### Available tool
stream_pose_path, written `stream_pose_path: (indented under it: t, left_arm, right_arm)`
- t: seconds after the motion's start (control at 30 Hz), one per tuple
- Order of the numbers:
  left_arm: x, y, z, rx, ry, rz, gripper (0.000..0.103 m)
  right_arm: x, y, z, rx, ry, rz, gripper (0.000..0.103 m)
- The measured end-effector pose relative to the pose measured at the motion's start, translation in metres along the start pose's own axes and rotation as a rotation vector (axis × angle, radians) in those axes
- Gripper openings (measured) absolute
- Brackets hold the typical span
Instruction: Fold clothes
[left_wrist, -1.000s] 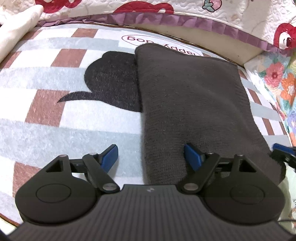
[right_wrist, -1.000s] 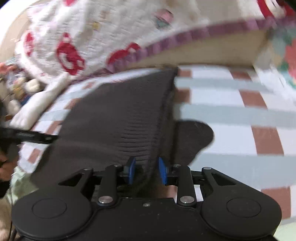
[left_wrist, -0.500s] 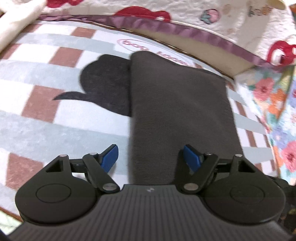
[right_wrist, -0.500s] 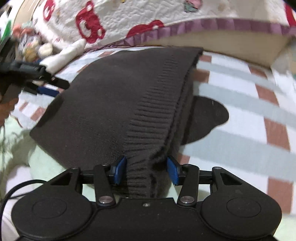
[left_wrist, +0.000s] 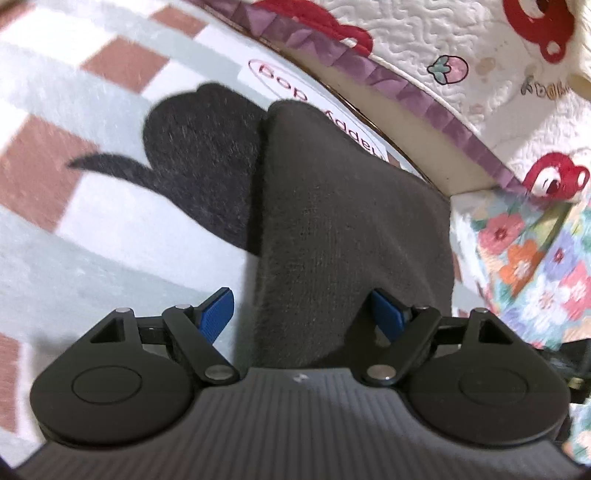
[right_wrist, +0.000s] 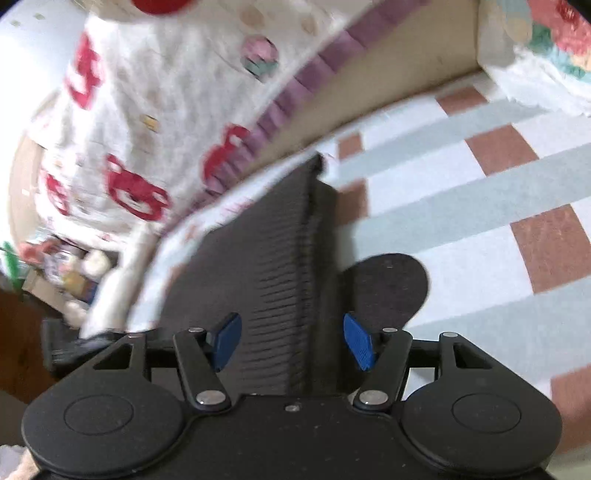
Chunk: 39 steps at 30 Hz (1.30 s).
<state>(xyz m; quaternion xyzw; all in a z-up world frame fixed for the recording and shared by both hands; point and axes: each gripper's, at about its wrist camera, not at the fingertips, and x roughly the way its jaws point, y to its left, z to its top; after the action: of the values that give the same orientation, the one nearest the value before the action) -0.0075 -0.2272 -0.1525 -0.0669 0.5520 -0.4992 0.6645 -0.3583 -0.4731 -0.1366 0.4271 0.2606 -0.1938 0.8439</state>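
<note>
the folded dark sweater (left_wrist: 351, 221) lies flat on a checked rug (left_wrist: 92, 229) of white, grey and reddish squares with a black shape printed on it, close to a quilt (left_wrist: 461, 44) with red bears and a purple trim. the left claw (left_wrist: 303, 308) is spread wide, its blue fingers either side of the sweater's near edge, gripping nothing. the right claw (right_wrist: 293, 338) is also released, straddling the ribbed hem at the sweater's other side. a flowered cloth (left_wrist: 532, 266) lies to the right.
</note>
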Motion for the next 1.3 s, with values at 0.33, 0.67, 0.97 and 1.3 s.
stream_pose_path:
  t: [0.33, 0.67, 0.97, 1.3]
  left_arm:
    - [0.011, -0.007, 0.011, 0.034, 0.057, -0.024, 0.056]
    - [0.016, -0.001, 0.013, 0.008, 0.060, -0.068, 0.061]
    - [0.012, -0.026, 0.014, 0.174, 0.011, 0.009, 0.040]
    - [-0.044, -0.050, 0.023, 0.360, -0.213, 0.158, 0.035]
  right_arm:
    - [0.046, -0.018, 0.023, 0.036, 0.104, 0.045, 0.066]
    - [0.082, 0.002, 0.030, -0.116, 0.368, 0.060, 0.070]
    - [0.080, 0.034, 0.027, -0.114, 0.113, 0.073, 0.030]
    - [0.047, 0.159, 0.047, -0.387, 0.009, 0.055, 0.027]
